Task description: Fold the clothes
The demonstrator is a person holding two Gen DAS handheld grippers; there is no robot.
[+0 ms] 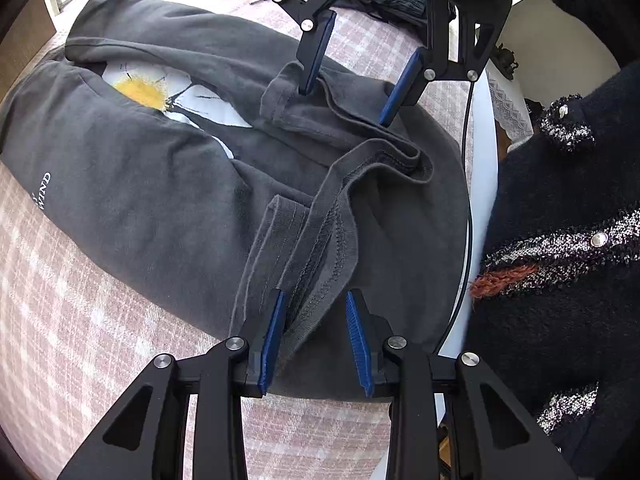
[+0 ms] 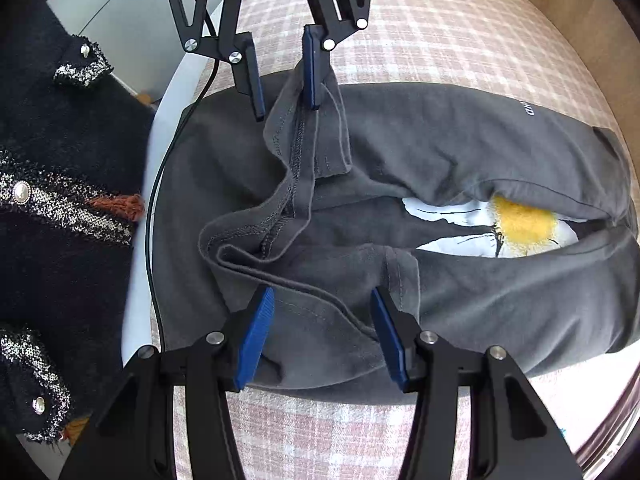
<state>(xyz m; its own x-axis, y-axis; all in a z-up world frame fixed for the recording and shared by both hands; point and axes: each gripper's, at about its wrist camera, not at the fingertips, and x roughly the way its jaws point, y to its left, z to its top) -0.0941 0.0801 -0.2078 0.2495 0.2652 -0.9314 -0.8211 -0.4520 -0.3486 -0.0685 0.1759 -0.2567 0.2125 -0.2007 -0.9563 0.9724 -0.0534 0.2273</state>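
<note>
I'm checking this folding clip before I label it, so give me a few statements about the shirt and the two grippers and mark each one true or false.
1. The shirt is dark grey. True.
2. Both sides of the shirt are folded inward, leaving part of a yellow and white print showing. True.
3. The left gripper is clamped shut with nothing between its fingers. False: its jaws stand apart with a stitched sleeve edge between them.
4. The shirt lies on a bare wooden floor. False: it lies on a pink checked cloth.
5. The right gripper is open over the shirt. True.
</note>
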